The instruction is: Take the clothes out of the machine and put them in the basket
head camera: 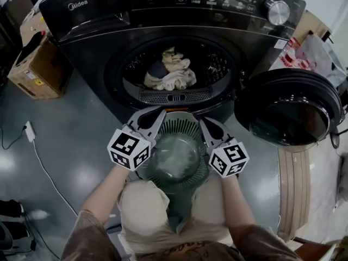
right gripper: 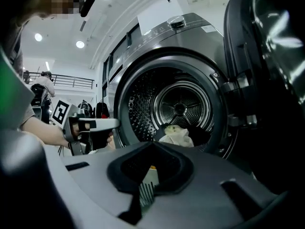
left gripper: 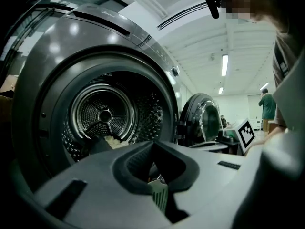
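Observation:
A round green slatted basket [head camera: 184, 127] hangs just in front of the dark front-loading machine [head camera: 163, 15], below its open drum. My left gripper [head camera: 156, 115] is shut on the basket's left rim and my right gripper [head camera: 207, 123] is shut on its right rim. A slatted piece of the basket rim [left gripper: 160, 195] shows between the closed jaws of my left gripper [left gripper: 155, 175], and another piece of the rim [right gripper: 146, 192] between those of my right gripper [right gripper: 150, 171]. Cream and dark clothes [head camera: 169, 72] lie in a heap inside the drum; the clothes [left gripper: 114, 141] lie low in it, and the clothes [right gripper: 177, 135] include a pale one.
The machine's round door [head camera: 288, 110] stands swung open at the right, close to my right arm. A cardboard box [head camera: 35, 64] sits on the floor at the left, and a white cable with a plug strip [head camera: 30, 132] runs across the grey floor. The person's knees are under the basket.

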### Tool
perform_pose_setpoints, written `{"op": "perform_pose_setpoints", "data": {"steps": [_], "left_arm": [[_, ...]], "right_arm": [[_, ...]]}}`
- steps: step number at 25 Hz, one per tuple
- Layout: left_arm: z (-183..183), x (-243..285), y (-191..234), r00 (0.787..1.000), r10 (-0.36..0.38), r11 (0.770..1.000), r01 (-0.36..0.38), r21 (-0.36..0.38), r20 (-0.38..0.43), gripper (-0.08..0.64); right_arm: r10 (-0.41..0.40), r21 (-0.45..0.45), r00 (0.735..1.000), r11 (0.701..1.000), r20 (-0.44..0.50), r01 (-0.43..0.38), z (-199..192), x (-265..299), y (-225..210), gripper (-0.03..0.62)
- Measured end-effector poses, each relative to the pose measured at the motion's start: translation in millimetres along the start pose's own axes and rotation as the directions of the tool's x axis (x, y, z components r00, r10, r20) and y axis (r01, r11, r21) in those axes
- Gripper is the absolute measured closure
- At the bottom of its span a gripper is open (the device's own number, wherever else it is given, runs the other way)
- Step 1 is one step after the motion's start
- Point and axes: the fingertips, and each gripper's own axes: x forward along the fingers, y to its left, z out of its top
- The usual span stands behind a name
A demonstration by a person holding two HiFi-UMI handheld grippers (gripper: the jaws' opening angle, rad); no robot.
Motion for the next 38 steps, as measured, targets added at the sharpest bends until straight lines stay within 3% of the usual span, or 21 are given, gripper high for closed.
{"op": "perform_pose_setpoints", "data": {"steps": [9,15,19,25,29,35,38], "left_arm": [[-5.3,11.5,4.4,0.998,0.070,0.998,-0.070,0.002,0.003,0.546],[-11.3,20.2,1.6,0.999,0.050,0.998,-0.050,-0.039,-0.008,0.346],[-16.1,34.3,0.0,0.999,0.038,0.999,-0.038,-0.028,-0.026,0.213],[-22.8,61.6,27.9,0.993,0.086,0.994,-0.081,0.068,-0.080,0.214],[-39.4,90.2,52.3,0.980,0.122,0.987,-0.102,0.125,-0.160,0.224],[-55.8,130.9,96.5,0.948,0.205,0.977,-0.183,0.110,-0.243,0.229],[-64.0,143.3,110.5,0.933,0.218,0.974,-0.188,0.127,-0.287,0.233]], "right_arm": [[0.021,-0.002,0.999,1.000,0.029,-0.021,2.7,-11.2,7.3,0.597],[0.038,-0.003,0.999,0.999,0.021,-0.038,0.6,-15.0,8.6,0.597],[0.026,-0.001,0.999,1.000,0.021,-0.026,2.0,-20.1,4.3,0.597],[0.017,0.005,1.000,1.000,0.012,-0.017,-1.6,-19.1,6.2,0.597],[0.017,0.019,1.000,1.000,0.026,-0.017,1.0,-22.9,5.2,0.597],[0.003,0.026,0.999,1.000,0.034,-0.004,5.1,-24.7,3.1,0.597],[0.008,0.040,0.999,0.999,0.038,-0.010,6.3,-22.8,6.1,0.597]]}}
